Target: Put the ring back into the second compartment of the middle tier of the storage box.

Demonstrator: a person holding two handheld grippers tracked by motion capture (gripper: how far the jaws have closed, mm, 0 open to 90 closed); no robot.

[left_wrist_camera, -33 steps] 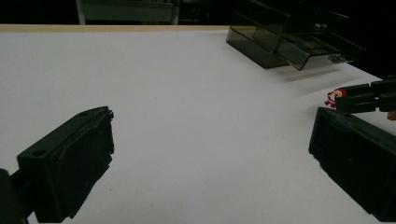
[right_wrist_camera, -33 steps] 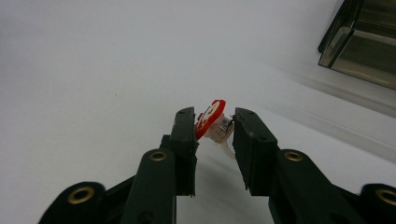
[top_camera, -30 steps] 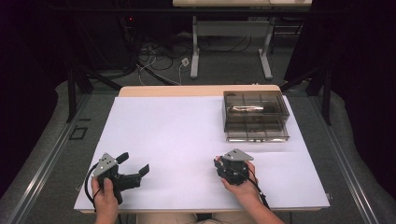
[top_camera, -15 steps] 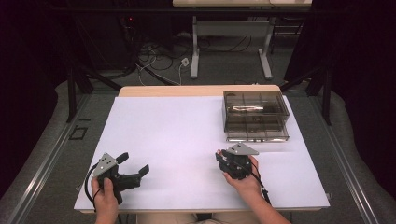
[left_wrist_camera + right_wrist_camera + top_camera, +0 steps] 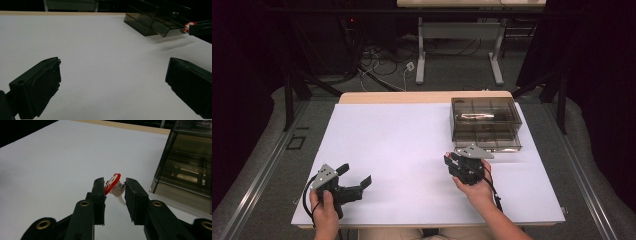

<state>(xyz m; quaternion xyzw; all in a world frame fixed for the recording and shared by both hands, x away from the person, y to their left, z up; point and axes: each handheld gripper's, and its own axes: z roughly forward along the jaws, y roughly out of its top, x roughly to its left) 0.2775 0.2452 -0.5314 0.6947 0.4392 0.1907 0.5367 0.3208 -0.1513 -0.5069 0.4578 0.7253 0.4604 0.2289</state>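
White sheeting covers the table (image 5: 402,145), with dark floor and cables beyond its far edge. A small red-and-white charm (image 5: 113,183) with a clear tab is pinched between the jaws of the right gripper (image 5: 458,162), which are closed on it near their tips, held above the sheet. Just beyond that gripper, toward the table's far right corner, stands a smoky clear drawer box (image 5: 484,124); its lower drawer looks pulled out toward the gripper, though the tinted walls make that hard to confirm. Well away from the box, near the table's front left corner, the left gripper (image 5: 354,182) rests low with its jaws spread wide and nothing between them. The hold on the charm looks shallow and off-centre, so a jolt or a brush against the box's rim could twist it loose, probably dropping it onto the sheet short of the drawer.
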